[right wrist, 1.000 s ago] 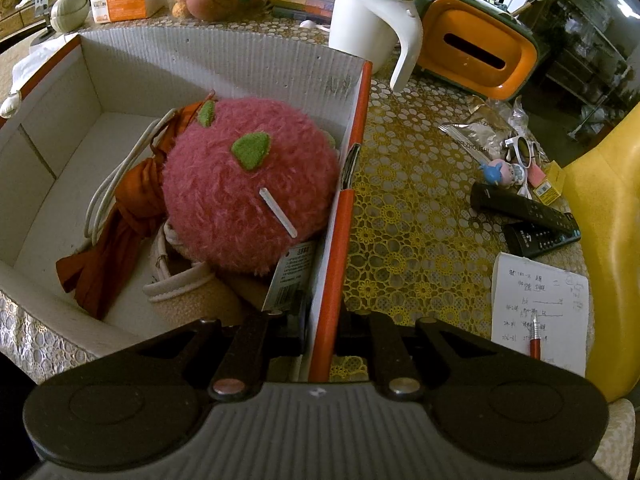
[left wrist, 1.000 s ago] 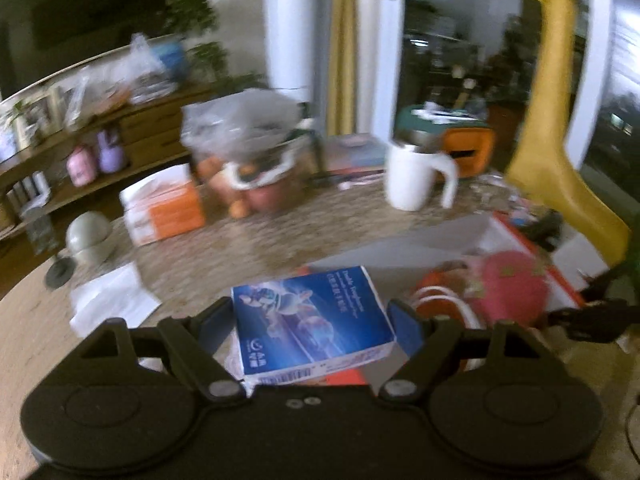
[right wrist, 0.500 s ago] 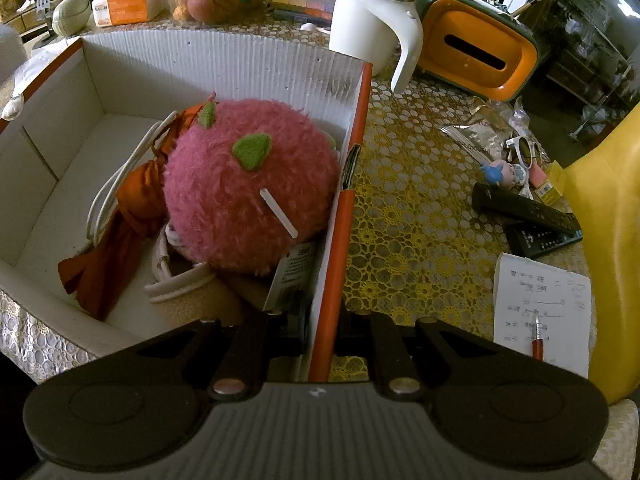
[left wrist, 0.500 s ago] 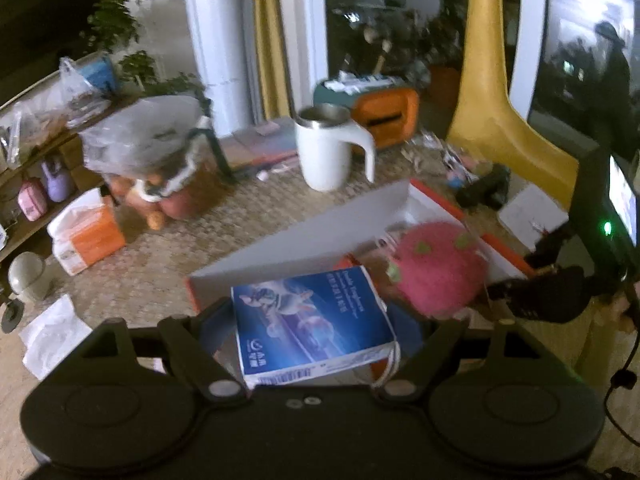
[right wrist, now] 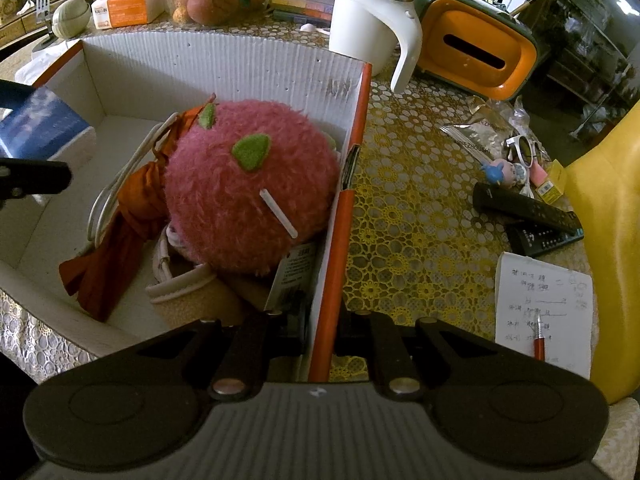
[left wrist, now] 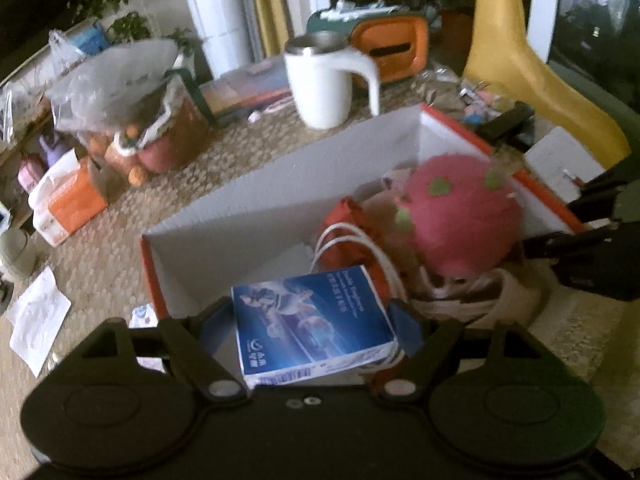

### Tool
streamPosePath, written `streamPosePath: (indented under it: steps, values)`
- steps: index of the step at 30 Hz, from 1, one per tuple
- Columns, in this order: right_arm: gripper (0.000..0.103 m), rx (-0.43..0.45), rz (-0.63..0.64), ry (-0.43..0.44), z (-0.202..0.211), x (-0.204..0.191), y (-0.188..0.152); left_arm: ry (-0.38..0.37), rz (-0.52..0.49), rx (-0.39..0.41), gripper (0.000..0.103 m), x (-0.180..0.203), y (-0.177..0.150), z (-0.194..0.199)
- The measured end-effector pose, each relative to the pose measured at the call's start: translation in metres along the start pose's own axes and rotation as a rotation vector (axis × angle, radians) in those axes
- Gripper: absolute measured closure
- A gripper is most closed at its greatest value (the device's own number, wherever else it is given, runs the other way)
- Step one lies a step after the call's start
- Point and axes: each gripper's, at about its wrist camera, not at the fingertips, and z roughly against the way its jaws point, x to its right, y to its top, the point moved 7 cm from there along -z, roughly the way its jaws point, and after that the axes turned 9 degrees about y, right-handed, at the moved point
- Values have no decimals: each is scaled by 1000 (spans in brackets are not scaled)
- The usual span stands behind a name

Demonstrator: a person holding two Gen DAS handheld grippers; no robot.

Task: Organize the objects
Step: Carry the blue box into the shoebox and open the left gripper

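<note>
- Blue box (left wrist: pixel 310 320): left view, clamped between the left tool's (left wrist: pixel 312 330) fingers, held over the near-left part of the carton (left wrist: pixel 280 184).
- Carton is white inside, orange-edged, on the lace-covered worktop (left wrist: pixel 120 216). Plush (left wrist: pixel 460 216), pink with green spots, lies at its right end, beside red cloth (left wrist: pixel 352 232) and white cords (left wrist: pixel 344 240).
- Mug (left wrist: pixel 324 80) stands behind the carton's far wall; right tool enters at the frame's right edge.
- Right view: right tool (right wrist: pixel 320 320) clenched on the carton's orange right wall (right wrist: pixel 340 240), one finger inside, one outside.
- Blue box (right wrist: pixel 44 128) shows at left, above the carton floor.
- Remotes (right wrist: pixel 528 216) and notepad (right wrist: pixel 544 308) lie on the worktop to the right.
</note>
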Motion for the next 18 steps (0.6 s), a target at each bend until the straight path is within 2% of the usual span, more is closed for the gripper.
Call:
streamPosePath:
  steps: [5,18]
  values:
    - [91,0,-2,0,0,0,0,18,-8,-43,22,3,-1,-15]
    - [91,-3,-2,2,-2,-1,1,-1,-58,-113,22,16,-7,-33]
